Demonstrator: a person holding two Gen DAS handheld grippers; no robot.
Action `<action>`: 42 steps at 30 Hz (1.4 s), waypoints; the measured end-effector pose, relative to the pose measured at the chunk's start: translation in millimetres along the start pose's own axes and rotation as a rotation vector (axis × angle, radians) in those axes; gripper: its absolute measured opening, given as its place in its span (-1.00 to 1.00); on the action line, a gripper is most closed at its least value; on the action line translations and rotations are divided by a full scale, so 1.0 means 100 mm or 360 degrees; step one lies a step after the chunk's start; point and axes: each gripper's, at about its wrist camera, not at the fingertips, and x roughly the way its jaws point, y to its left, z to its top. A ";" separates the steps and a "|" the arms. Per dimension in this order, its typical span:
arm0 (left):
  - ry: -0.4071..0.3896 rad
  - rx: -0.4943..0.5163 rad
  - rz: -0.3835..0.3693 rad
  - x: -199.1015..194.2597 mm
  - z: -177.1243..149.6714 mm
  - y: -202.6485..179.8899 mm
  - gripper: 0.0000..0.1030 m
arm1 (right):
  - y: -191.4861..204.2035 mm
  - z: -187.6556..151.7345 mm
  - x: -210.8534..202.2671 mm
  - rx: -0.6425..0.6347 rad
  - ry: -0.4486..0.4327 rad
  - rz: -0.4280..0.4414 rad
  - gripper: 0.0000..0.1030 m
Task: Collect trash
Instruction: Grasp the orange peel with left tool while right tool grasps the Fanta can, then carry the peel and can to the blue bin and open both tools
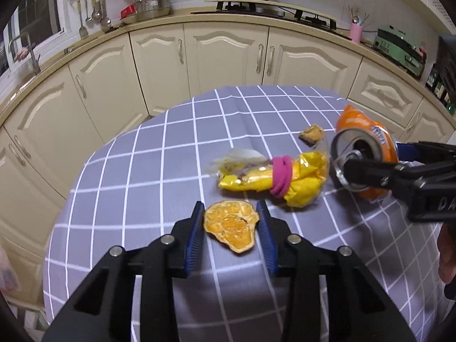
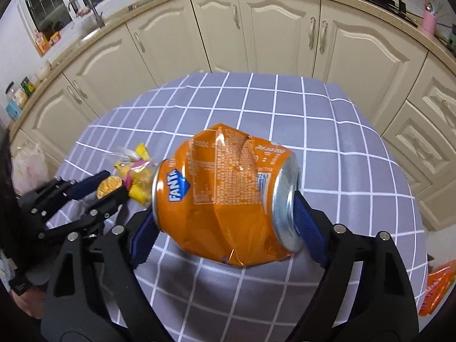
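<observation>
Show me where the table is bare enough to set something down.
The cloth's far half, toward the cabinets, is bare, as is the left side. It is crowded around the yellow wrapper, peel, can and scrap.

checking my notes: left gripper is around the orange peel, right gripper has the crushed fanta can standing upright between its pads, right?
Not quite: the crushed Fanta can lies on its side, its ends against the right gripper pads, as the right wrist view shows. The left gripper is indeed around the orange peel.

Left gripper (image 1: 230,222) & right gripper (image 2: 225,219): both angled down, jaws clamped.
</observation>
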 end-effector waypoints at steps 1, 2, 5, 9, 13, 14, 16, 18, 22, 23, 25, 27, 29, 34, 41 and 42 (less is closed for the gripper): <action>-0.0004 -0.0015 -0.0008 -0.03 -0.04 0.01 -0.30 | -0.03 -0.04 -0.06 0.0015 -0.0010 0.0017 0.59; -0.0012 -0.0043 -0.0021 -0.08 -0.09 0.02 -0.30 | -0.06 -0.07 -0.10 0.0030 -0.0021 0.0030 0.58; -0.0032 -0.0107 -0.0035 -0.19 -0.20 0.05 -0.30 | -0.12 -0.16 -0.27 0.0064 -0.0067 0.0070 0.58; -0.0082 -0.0171 -0.0074 -0.43 -0.33 0.00 -0.30 | -0.24 -0.31 -0.56 0.0107 -0.0134 0.0098 0.58; -0.0167 -0.0153 -0.0135 -0.72 -0.36 -0.25 -0.30 | -0.35 -0.44 -0.84 0.0149 -0.0193 0.0115 0.58; -0.0197 -0.0131 -0.0161 -0.81 -0.35 -0.36 -0.30 | -0.40 -0.49 -0.93 0.0166 -0.0215 0.0117 0.58; -0.0232 -0.0096 -0.0200 -0.92 -0.33 -0.54 -0.30 | -0.52 -0.57 -1.10 0.0209 -0.0254 0.0126 0.58; -0.0249 -0.0060 -0.0222 -0.97 -0.28 -0.70 -0.30 | -0.64 -0.66 -1.23 0.0246 -0.0286 0.0122 0.58; -0.0268 0.0026 -0.0292 -1.06 -0.24 -1.11 -0.30 | -1.02 -0.88 -1.55 0.0356 -0.0368 0.0086 0.58; -0.0268 0.0055 -0.0321 -1.08 -0.23 -1.25 -0.30 | -1.10 -0.94 -1.63 0.0381 -0.0385 0.0074 0.58; -0.0266 0.0117 -0.0369 -1.09 -0.21 -1.51 -0.30 | -1.35 -1.09 -1.79 0.0455 -0.0423 0.0036 0.58; -0.0262 0.0194 -0.0431 -1.10 -0.19 -1.83 -0.30 | -1.56 -1.23 -1.93 0.0520 -0.0450 -0.0009 0.58; -0.0254 0.0258 -0.0492 -1.10 -0.17 -2.14 -0.30 | -1.85 -1.43 -2.08 0.0621 -0.0481 -0.0060 0.58; -0.0199 0.0450 -0.0657 -1.00 -0.16 -3.03 -0.30 | -2.59 -1.94 -2.34 0.0879 -0.0508 -0.0216 0.58; 0.0047 0.0654 -0.0868 -0.59 -0.35 -4.17 -0.30 | -3.49 -2.73 -2.32 0.1255 -0.0408 -0.0357 0.58; 0.0070 0.0677 -0.0879 -0.55 -0.39 -4.27 -0.30 | -3.58 -2.82 -2.29 0.1299 -0.0393 -0.0363 0.58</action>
